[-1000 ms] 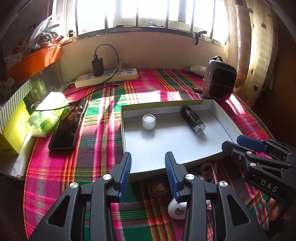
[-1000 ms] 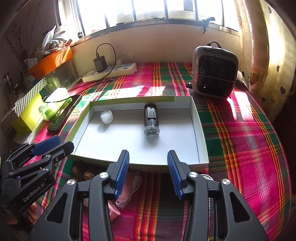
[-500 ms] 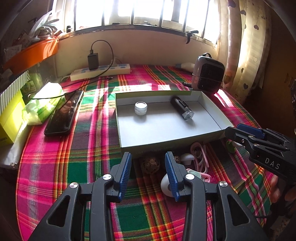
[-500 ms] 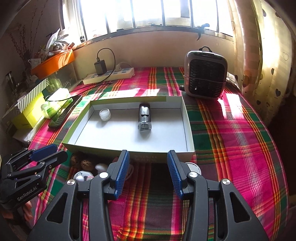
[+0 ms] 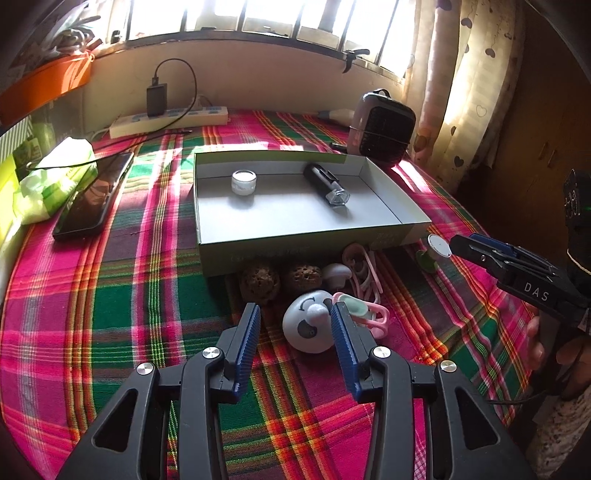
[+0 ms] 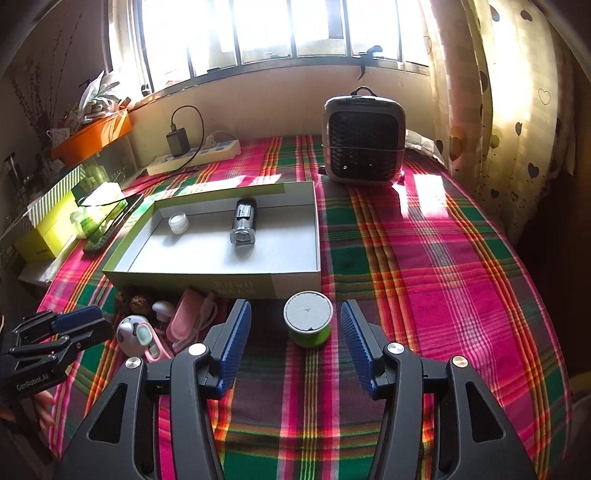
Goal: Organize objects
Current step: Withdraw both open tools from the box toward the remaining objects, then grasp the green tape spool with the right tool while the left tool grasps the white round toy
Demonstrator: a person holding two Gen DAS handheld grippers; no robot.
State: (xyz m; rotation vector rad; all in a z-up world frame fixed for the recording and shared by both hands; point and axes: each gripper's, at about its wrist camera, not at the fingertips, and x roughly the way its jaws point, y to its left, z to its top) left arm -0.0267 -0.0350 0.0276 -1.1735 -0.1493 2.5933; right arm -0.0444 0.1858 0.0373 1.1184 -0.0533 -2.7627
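Barred window (image 6: 280, 33) across the back, glaring white – cream wall (image 6: 280, 99) beneath. Heart-print curtain (image 6: 517, 110) at right, sunlit. Plaid cloth (image 6: 424, 266) over the worktop, streaked with sun patches. Orange tray (image 6: 92, 138) on a ledge at left – dim corner there.

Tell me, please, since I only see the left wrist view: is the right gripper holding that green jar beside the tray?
Observer: No. The right gripper is open, and its jaws have just been opening. The green jar stands between them, touching neither pad.
Operator: Thank you. Is the jar upright?
Observer: Yes, it stands upright on the cloth with its flat grey lid facing up, just in front of the tray. I cannot tell whether it touches the tray's near wall.
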